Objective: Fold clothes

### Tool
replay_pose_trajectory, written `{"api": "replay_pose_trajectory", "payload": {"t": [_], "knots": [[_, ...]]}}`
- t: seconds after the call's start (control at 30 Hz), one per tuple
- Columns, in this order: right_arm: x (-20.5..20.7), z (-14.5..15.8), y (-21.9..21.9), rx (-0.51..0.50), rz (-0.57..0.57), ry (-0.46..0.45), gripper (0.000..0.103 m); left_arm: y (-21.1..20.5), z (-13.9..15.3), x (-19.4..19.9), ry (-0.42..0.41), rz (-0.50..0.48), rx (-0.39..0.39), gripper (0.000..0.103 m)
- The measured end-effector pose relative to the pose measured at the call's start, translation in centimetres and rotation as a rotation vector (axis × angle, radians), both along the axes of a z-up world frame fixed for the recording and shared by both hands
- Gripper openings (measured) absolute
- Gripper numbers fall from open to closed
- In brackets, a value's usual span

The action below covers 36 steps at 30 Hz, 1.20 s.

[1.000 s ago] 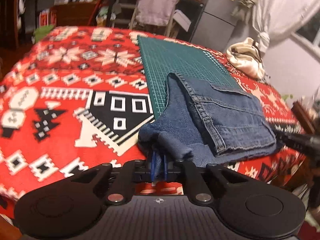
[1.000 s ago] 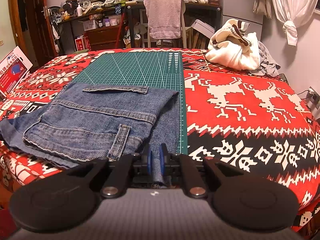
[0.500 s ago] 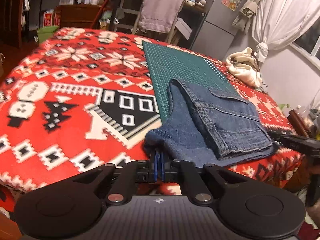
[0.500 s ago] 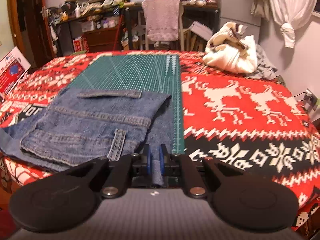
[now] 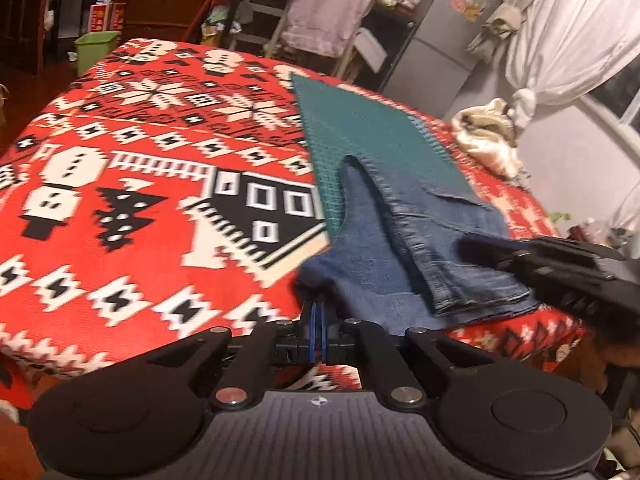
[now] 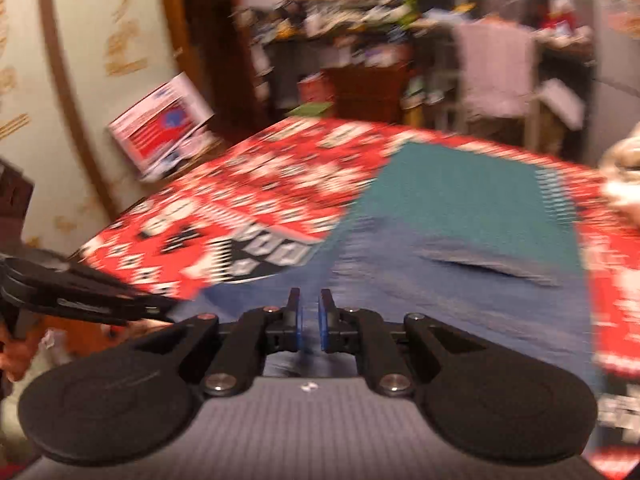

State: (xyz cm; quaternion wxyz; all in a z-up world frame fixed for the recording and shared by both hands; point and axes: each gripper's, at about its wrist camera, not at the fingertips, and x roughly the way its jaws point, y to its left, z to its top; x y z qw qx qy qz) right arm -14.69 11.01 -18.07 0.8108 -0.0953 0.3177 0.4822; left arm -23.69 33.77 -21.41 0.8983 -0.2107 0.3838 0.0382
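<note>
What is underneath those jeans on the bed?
The jeans lie partly on a green mat, partly on the red patterned blanket. Anything else beneath the denim is hidden.

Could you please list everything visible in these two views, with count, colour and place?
Jeans: one, blue, folded, partly on the mat at the near edge of the bed.
Mat: one, green, on the blanket.
Blanket: one, red with white and black patterns, covering the bed.
Cloth heap: one, cream, far right of the bed.
Towel: one, pinkish, over a chair behind the bed.
Bin: one, green, on the floor.
Left gripper: black, shut on the jeans' edge.
Right gripper: black, slightly parted over the jeans.
</note>
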Motion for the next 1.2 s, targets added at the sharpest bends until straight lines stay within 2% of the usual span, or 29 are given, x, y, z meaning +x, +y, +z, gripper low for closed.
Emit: {"api": "replay_pose_trajectory", "payload": {"t": [0.17,0.23,0.4,0.5,0.6,0.73,0.83,0.93,1.07,1.2], "knots": [[-2.1,-2.5,6.0,-0.071,0.111,0.034,0.006,2.2,0.3,-0.9,-0.001,0.066,-0.016,0.003],[-3.3,-3.2,6.9,-0.096,0.115,-0.016,0.007,2.7,0.6,-1.1,-0.010,0.079,-0.023,0.003],[-5.5,-3.4,8.0,-0.135,0.173,-0.084,0.003,3.4,1.0,-1.3,-0.056,0.098,-0.101,0.003],[-4.7,-3.5,7.6,-0.088,0.158,-0.008,0.003,3.2,1.2,-0.9,-0.069,0.087,-0.112,0.003],[-4.1,-2.8,7.1,-0.049,0.167,0.031,0.003,3.1,1.4,-0.8,-0.082,0.090,-0.126,0.003],[-1.9,-0.5,3.9,0.034,0.073,0.094,0.004,3.1,1.9,-0.5,-0.113,0.083,-0.168,0.003],[-0.2,0.7,0.9,0.054,-0.005,0.085,0.006,2.3,2.2,0.3,-0.136,0.051,-0.195,0.003],[1.4,1.5,-2.8,0.050,-0.096,0.062,0.006,0.8,1.5,1.9,-0.118,0.011,-0.191,0.003],[3.3,1.5,-7.9,0.007,-0.234,0.005,0.007,-0.5,-0.2,3.3,-0.077,0.014,-0.174,0.003],[5.3,-0.3,-12.7,-0.027,-0.368,0.028,0.008,-0.9,-1.2,3.5,-0.053,0.031,-0.172,0.003]]}}
